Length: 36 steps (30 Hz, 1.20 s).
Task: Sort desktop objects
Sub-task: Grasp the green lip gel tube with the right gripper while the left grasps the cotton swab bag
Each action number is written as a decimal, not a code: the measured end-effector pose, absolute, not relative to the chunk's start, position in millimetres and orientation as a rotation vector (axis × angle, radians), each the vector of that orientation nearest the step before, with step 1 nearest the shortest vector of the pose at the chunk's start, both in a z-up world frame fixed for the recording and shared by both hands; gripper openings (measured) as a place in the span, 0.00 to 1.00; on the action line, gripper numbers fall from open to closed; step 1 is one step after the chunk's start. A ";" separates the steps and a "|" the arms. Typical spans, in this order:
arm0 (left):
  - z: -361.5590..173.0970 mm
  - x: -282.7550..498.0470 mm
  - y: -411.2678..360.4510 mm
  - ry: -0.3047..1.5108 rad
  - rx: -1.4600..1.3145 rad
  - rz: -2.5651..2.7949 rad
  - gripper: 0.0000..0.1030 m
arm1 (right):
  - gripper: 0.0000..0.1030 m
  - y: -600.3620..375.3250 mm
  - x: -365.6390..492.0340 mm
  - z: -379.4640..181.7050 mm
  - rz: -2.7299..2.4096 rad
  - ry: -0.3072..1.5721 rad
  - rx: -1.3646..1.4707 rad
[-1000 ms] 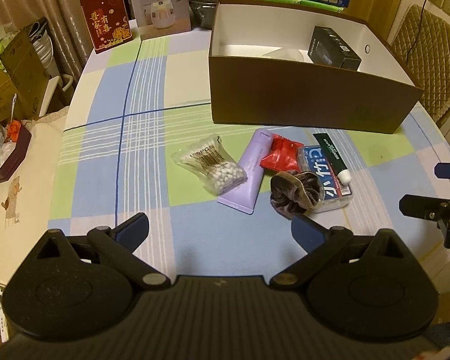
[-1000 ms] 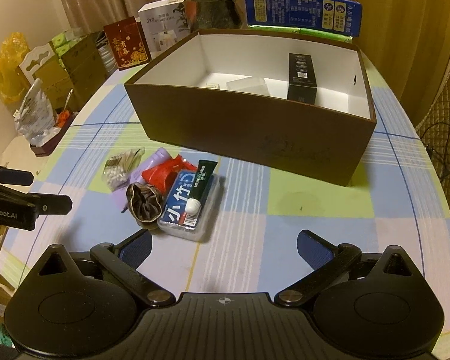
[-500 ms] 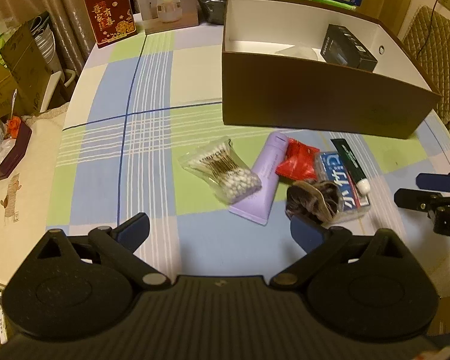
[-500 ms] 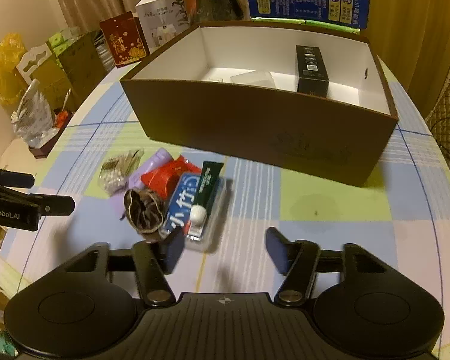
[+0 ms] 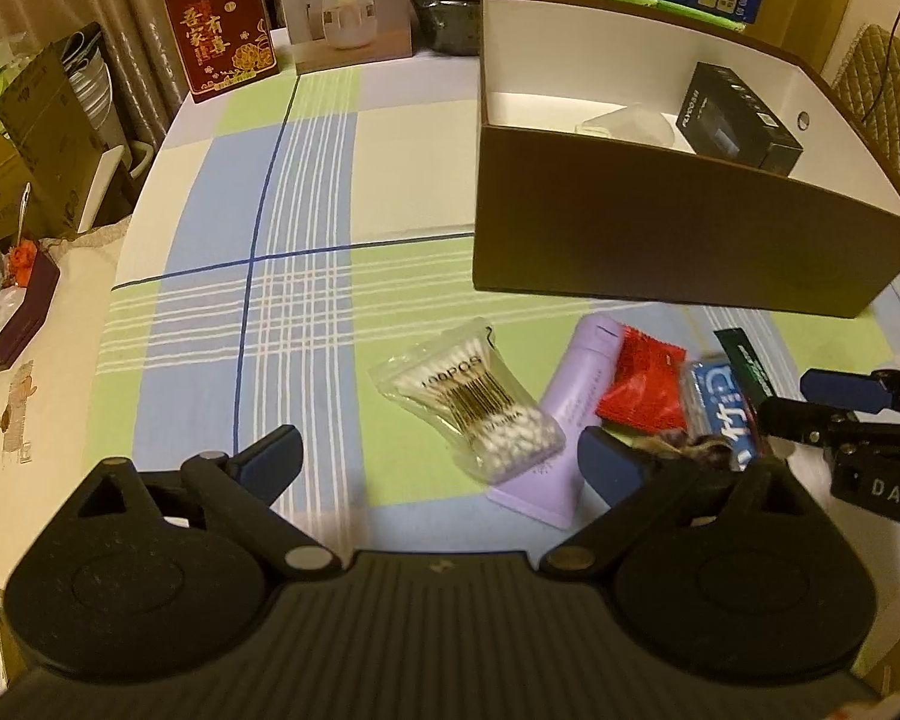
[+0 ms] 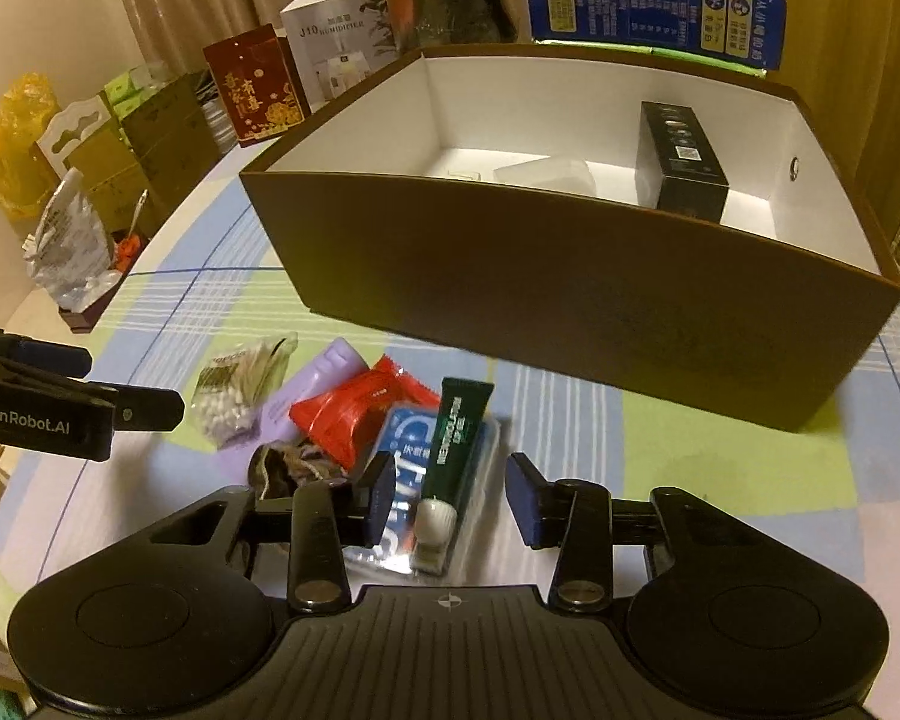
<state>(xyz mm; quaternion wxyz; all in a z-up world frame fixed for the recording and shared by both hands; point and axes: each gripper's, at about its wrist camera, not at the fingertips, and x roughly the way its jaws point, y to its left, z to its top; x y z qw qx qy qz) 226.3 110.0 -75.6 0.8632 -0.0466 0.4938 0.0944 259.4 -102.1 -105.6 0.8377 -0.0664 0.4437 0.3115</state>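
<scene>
A small pile lies on the checked tablecloth in front of the brown box [image 6: 570, 300]. It holds a bag of cotton swabs [image 5: 474, 414], a purple tube [image 5: 570, 420], a red packet [image 6: 354, 414], a dark scrunchie [image 6: 288, 468], and a green tube [image 6: 459, 426] lying on a blue-labelled clear case [image 6: 408, 438]. My right gripper [image 6: 450, 495] hangs low over the green tube and case, its jaws closing with both between them; no pad visibly presses. My left gripper [image 5: 438, 459] stands wide open just short of the swab bag, holding nothing.
Inside the brown box stand a black carton [image 6: 684, 162] and a clear plastic piece [image 6: 540, 171]. A red carton [image 5: 219, 24], a humidifier box [image 5: 348, 0] and a blue carton [image 6: 654, 12] line the far edge. Bags and boxes [image 6: 66, 240] crowd the left side.
Both grippers have come forward and down toward the pile. The right jaws have narrowed from wide open to a small gap around the green tube and case. The left jaws stayed wide.
</scene>
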 end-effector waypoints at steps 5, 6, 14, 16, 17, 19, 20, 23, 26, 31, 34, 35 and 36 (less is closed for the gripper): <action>-81.8 234.3 115.2 1.043 -0.107 0.196 0.94 | 0.31 -96.3 267.1 -113.7 0.643 0.956 -0.140; -82.9 235.9 116.2 1.044 -0.110 0.194 0.94 | 0.29 -95.8 268.5 -115.2 0.642 0.961 -0.137; -93.4 247.0 119.6 1.065 -0.122 0.170 0.92 | 0.13 -96.4 272.4 -119.2 0.629 0.964 -0.147; -95.7 250.1 119.2 1.069 -0.122 0.163 0.92 | 0.13 -98.4 273.5 -119.2 0.619 0.967 -0.136; -96.6 251.5 119.0 1.070 -0.122 0.158 0.90 | 0.13 -99.8 273.9 -119.2 0.611 0.967 -0.134; -98.6 254.6 119.3 1.073 -0.123 0.149 0.86 | 0.13 -103.6 275.5 -119.1 0.597 0.972 -0.123; -99.8 256.5 119.6 1.076 -0.125 0.145 0.85 | 0.13 -105.8 276.5 -119.1 0.587 0.975 -0.118; -104.7 262.6 120.8 1.085 -0.126 0.150 0.85 | 0.13 -112.0 278.6 -118.2 0.564 0.976 -0.105; -110.2 268.1 122.2 1.094 -0.131 0.148 0.80 | 0.13 -118.4 280.4 -117.4 0.546 0.979 -0.095; -120.0 273.2 126.7 1.104 -0.165 0.118 0.73 | 0.13 -130.5 282.7 -117.9 0.515 0.983 -0.085; -123.4 273.9 132.1 1.118 -0.157 0.093 0.52 | 0.13 -138.7 283.7 -118.6 0.492 0.991 -0.072; -124.8 273.3 135.1 1.124 -0.160 0.080 0.43 | 0.13 -141.8 284.5 -119.3 0.485 0.995 -0.068; -126.0 271.9 138.4 1.128 -0.162 0.068 0.40 | 0.13 -145.5 284.9 -120.1 0.477 0.996 -0.065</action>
